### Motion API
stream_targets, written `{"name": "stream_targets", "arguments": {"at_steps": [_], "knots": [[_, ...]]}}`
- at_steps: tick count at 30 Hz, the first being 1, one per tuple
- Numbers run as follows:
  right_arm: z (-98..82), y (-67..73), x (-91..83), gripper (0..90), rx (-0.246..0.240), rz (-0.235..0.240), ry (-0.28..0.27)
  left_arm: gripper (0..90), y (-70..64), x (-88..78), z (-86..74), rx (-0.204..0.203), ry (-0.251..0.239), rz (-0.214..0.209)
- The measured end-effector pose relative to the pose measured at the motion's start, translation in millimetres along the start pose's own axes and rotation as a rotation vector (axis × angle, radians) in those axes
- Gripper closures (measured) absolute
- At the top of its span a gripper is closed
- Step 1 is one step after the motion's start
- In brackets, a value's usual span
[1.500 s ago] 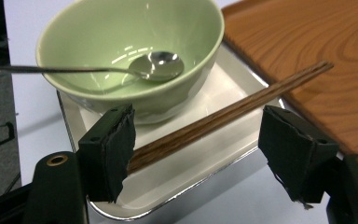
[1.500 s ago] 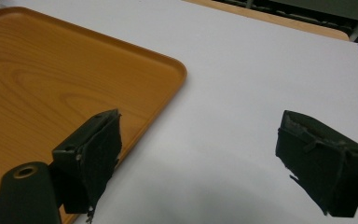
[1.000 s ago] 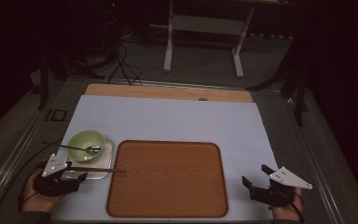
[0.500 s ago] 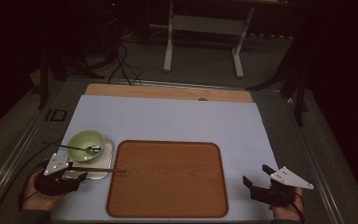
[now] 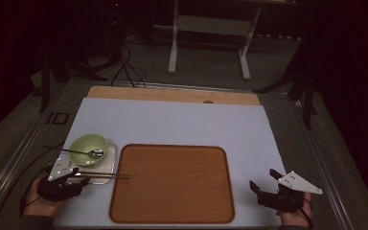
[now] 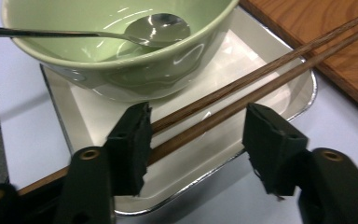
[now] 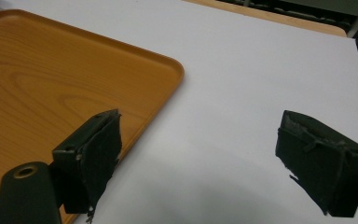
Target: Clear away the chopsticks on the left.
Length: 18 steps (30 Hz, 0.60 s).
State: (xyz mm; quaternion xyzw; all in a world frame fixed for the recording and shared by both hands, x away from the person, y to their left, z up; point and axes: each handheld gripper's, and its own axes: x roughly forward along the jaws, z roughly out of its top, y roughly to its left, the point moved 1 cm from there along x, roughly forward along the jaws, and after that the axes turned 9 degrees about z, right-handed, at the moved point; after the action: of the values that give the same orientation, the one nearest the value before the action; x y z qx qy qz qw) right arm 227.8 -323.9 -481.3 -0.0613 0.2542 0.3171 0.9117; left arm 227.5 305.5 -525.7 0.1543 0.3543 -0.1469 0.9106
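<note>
- Looking down from the high view, the wooden tray (image 5: 171, 183) sits mid-table; off its left edge lies a small metal tray (image 5: 106, 168) carrying a green bowl (image 5: 87, 145) with a spoon (image 5: 80, 152) in it. The chopsticks (image 5: 104, 176) lie across the metal tray's near side, tips reaching onto the wooden tray's left rim. The left gripper (image 5: 60, 181) is at their handle end — far nearer than the right gripper (image 5: 278, 190), which sits off the wooden tray's right edge.
- In the left gripper view, the chopsticks (image 6: 242, 88) run between the jaws, their long axis slanting away toward the wooden tray (image 6: 326, 42). The jaws have just been closing around the pair; one pad (image 6: 130, 140) touches, the other stands apart, so no grip yet.
- In the right gripper view, the jaws are spread wide and empty over white table cover (image 7: 242, 93), just beside the wooden tray (image 7: 51, 84).
</note>
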Motion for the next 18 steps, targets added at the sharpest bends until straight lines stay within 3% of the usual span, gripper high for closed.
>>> {"name": "stream_targets", "arguments": {"at_steps": [9, 18], "knots": [[-0.1, 0.0, 0.2, 13.8, 0.001, 0.003, 0.002, 63.4, -5.8, 0.2, 3.0, 0.039, 0.008, -0.022], [-0.1, 0.0, 0.6, 13.9, 0.001, 0.011, 0.005, 70.7, -14.1, -0.3, 7.2, 0.095, 0.012, -0.023]]}}
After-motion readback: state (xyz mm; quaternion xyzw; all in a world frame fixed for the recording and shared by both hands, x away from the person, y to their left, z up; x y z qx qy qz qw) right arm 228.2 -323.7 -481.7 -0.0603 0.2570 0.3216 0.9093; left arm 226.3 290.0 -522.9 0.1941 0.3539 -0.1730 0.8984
